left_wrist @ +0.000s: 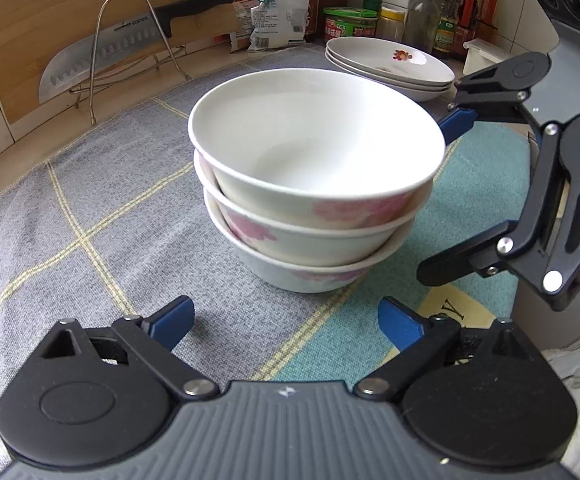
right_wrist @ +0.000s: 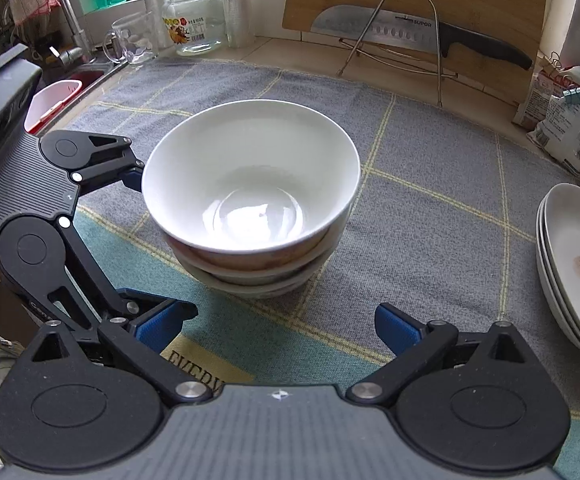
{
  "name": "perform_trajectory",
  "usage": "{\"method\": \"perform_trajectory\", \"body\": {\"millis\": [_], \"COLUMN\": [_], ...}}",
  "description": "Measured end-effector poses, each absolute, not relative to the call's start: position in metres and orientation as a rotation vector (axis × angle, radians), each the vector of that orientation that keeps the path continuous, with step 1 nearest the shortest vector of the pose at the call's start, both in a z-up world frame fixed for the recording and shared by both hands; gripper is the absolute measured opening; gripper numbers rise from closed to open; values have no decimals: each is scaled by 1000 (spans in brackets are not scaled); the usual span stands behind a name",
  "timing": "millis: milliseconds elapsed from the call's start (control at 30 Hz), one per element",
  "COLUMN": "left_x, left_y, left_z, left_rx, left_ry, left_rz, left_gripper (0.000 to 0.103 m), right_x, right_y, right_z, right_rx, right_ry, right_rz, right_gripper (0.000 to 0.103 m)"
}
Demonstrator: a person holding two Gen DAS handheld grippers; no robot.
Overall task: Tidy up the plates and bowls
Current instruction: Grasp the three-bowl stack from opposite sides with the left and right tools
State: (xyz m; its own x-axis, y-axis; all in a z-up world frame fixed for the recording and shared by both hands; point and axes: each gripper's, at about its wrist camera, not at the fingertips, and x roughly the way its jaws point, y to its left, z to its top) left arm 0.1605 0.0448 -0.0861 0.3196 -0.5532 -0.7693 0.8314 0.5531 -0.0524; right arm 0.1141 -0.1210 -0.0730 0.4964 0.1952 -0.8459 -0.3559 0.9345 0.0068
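Observation:
A stack of three white bowls with pink flowers (left_wrist: 314,184) stands on the checked cloth; it also shows in the right wrist view (right_wrist: 249,200). A stack of three white plates (left_wrist: 390,64) sits behind it, at the right edge of the right wrist view (right_wrist: 574,264). My left gripper (left_wrist: 285,320) is open and empty, just in front of the bowls. My right gripper (right_wrist: 281,328) is open and empty, close to the bowls from the other side. In the left wrist view the right gripper (left_wrist: 442,196) stands to the right of the bowl stack, wide open.
A cutting board with a knife on a wire rack (left_wrist: 101,52) leans at the back. Bags, jars and bottles (left_wrist: 350,20) stand along the wall. A sink with a tap (right_wrist: 65,44), a glass mug and a jar (right_wrist: 193,20) are at the far left of the right wrist view.

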Motion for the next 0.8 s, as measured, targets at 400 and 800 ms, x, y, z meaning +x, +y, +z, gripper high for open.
{"method": "perform_trajectory", "body": {"millis": [400,800], "left_x": [158,162], "left_y": [43,42], "left_z": [-92,-91], "left_rx": [420,426], "left_ry": [768,746], "left_rz": [-963,-998], "left_gripper": [103,102], "right_x": [133,129], "right_y": [-128,-136], "right_z": [-110,-114], "right_rx": [-269,-302], "right_ry": [1003,889], "right_rz": [404,518], "right_gripper": [103,103]}}
